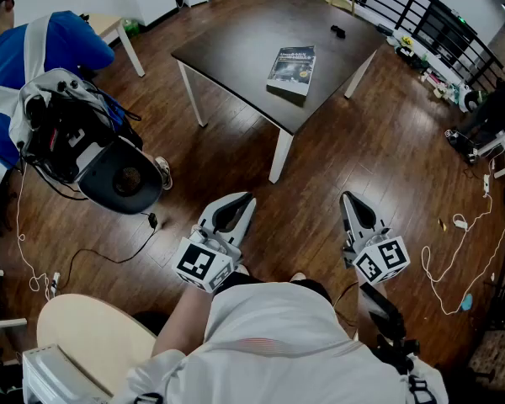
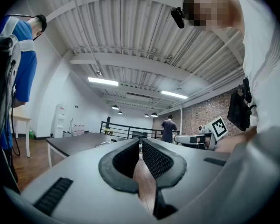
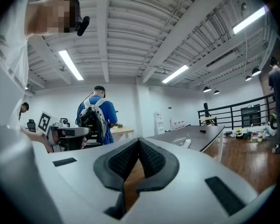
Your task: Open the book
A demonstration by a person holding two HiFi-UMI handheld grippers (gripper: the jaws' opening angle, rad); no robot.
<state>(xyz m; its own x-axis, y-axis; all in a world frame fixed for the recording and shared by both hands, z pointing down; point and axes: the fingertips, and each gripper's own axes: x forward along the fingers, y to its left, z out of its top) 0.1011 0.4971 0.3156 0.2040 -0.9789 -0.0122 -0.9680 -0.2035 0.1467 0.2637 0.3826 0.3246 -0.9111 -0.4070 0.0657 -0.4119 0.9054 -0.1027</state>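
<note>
Closed book (image 1: 292, 70), glossy dark cover, lies flat near the nearest corner of the dark, matte, rectangular table (image 1: 236, 49). Left gripper (image 1: 247, 199) and right gripper (image 1: 346, 197) (grey shells, black dimpled pads) are level above the wood-plank floor (image 1: 362, 141), jaws pressed together, nothing between.

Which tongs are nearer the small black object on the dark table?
Right. The right tongs sit almost straight below the small black object in the head view; the left tongs are further off to its left.
</note>
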